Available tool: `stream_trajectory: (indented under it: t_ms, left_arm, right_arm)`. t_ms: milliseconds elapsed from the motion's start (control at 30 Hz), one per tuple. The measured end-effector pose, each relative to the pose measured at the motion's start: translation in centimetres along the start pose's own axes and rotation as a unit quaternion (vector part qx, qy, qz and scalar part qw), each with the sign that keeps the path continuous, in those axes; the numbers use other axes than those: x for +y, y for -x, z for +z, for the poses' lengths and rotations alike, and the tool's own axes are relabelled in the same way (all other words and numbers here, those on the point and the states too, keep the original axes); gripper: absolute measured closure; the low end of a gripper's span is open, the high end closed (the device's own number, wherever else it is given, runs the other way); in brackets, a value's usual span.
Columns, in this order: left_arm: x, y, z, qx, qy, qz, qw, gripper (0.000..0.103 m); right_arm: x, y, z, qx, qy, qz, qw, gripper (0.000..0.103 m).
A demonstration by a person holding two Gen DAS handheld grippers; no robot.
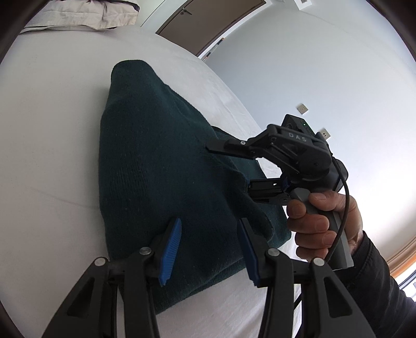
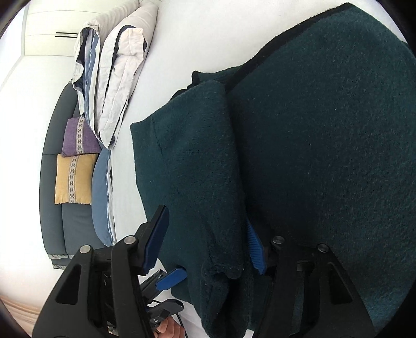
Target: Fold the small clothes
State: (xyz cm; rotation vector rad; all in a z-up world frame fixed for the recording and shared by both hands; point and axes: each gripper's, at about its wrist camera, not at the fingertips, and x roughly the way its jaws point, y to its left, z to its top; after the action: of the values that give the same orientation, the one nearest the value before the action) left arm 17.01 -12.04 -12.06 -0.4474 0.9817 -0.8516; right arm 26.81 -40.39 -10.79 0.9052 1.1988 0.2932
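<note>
A dark green knit sweater [image 1: 161, 166] lies partly folded on a white bed [image 1: 46, 145]. My left gripper [image 1: 208, 247] is open just above the sweater's near edge, with nothing between its blue pads. My right gripper [image 1: 234, 166] shows in the left wrist view at the sweater's right edge, jaws spread around a fold of knit. In the right wrist view the right gripper [image 2: 208, 234] is open with a fold of the sweater [image 2: 325, 156] draped between its blue pads [image 2: 256, 249]. The left gripper's fingertips [image 2: 171, 279] show at the bottom.
Folded bedding and pillows [image 2: 114, 78] lie at the head of the bed. A grey sofa [image 2: 52, 161] holds a purple cushion [image 2: 78, 137] and a yellow cushion [image 2: 74, 179]. A brown door [image 1: 208, 23] and a white wall [image 1: 325, 72] stand beyond the bed.
</note>
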Motion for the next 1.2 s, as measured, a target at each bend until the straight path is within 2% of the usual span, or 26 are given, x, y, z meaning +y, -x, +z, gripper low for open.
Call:
stream_trajectory:
  t_ms: [33,100,233,400,600,767,900,1033,1200]
  left_arm:
    - [0.0,0.2,-0.2,0.000,0.000,0.000,1.0000,0.055]
    - [0.0,0.3,-0.2,0.003,-0.001,0.002,1.0000,0.055]
    - [-0.3,0.3,-0.1,0.008,-0.007,0.009,0.9999,0.055]
    - [-1.9,-0.3,0.6,0.014,-0.024,0.012,0.9996,0.055]
    - [-4.7,-1.7,1.3,0.022,-0.051,0.002,0.9984,0.055]
    - [-6.7,-3.5,1.4,0.034,-0.070,0.001,0.9970,0.055]
    - [-7.9,-4.6,1.2,0.045,-0.091,0.008,0.9948,0.054]
    - [-8.0,-6.4,0.9,0.065,-0.091,0.023,0.9935,0.053]
    - [-8.1,-6.1,0.0,0.074,-0.111,0.031,0.9906,0.053]
  right_arm:
    - [0.0,-0.2,0.1,-0.003,0.006,-0.007,1.000,0.064]
    - [0.0,-0.1,0.0,-0.011,0.017,-0.021,1.000,0.083]
    - [0.4,0.8,-0.5,-0.030,0.051,-0.037,0.998,0.091]
    - [0.8,3.4,-0.7,-0.054,0.072,-0.038,0.995,0.092]
    - [-0.7,8.0,-0.2,-0.080,0.076,-0.055,0.992,0.092]
    - [-3.4,12.8,0.0,-0.105,0.063,-0.065,0.990,0.092]
    - [-7.6,16.9,0.4,-0.118,0.038,-0.058,0.991,0.092]
    - [-10.7,16.7,0.6,-0.098,0.025,-0.071,0.992,0.092]
    - [-13.8,17.3,-0.2,-0.119,-0.006,-0.028,0.992,0.092]
